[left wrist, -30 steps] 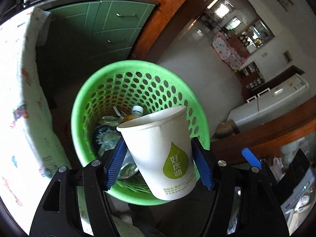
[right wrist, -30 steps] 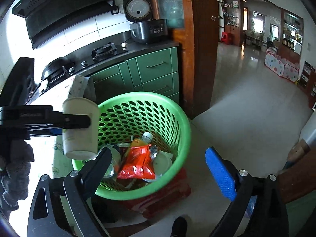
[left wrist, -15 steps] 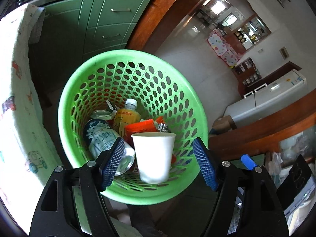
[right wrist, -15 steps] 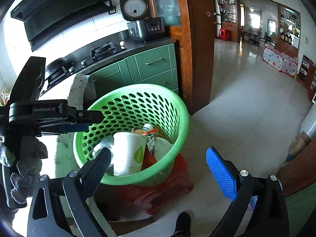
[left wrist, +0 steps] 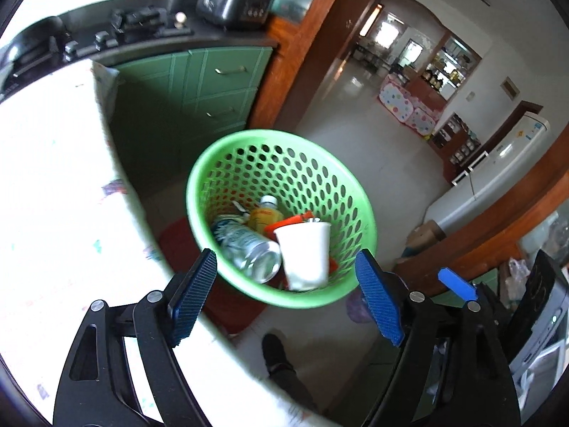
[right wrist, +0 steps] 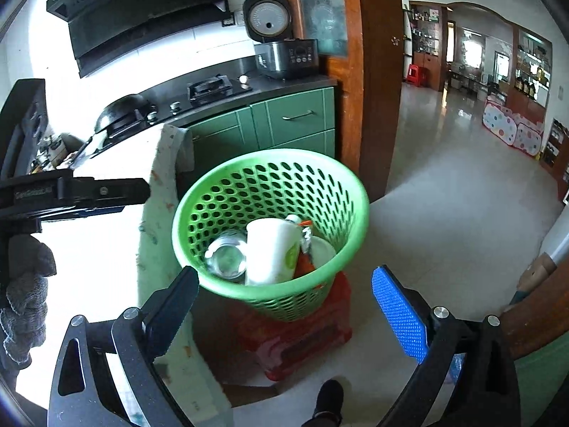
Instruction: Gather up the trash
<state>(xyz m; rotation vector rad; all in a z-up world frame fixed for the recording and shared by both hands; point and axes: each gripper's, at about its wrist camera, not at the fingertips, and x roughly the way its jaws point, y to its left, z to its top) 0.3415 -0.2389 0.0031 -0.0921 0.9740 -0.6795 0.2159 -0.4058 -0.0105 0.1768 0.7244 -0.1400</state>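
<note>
White paper cup (left wrist: 306, 253) lies inside green basket (left wrist: 227, 156), beside a can (left wrist: 249, 249), a bottle (left wrist: 265, 211) and a red wrapper (left wrist: 290, 221). Basket sits on a red stool (right wrist: 302, 341) on the floor. Left tongs (left wrist: 286, 299) above and short of the basket, jaws opening, nothing between them; cup well clear below. Right tongs (right wrist: 284, 315) spread wide, empty, basket seen between the fingers, not touched. Both point steeply down at the basket. In the right view a gloved hand (right wrist: 25, 284) holds the left tongs over the cloth-covered worktop (right wrist: 106, 249).
</note>
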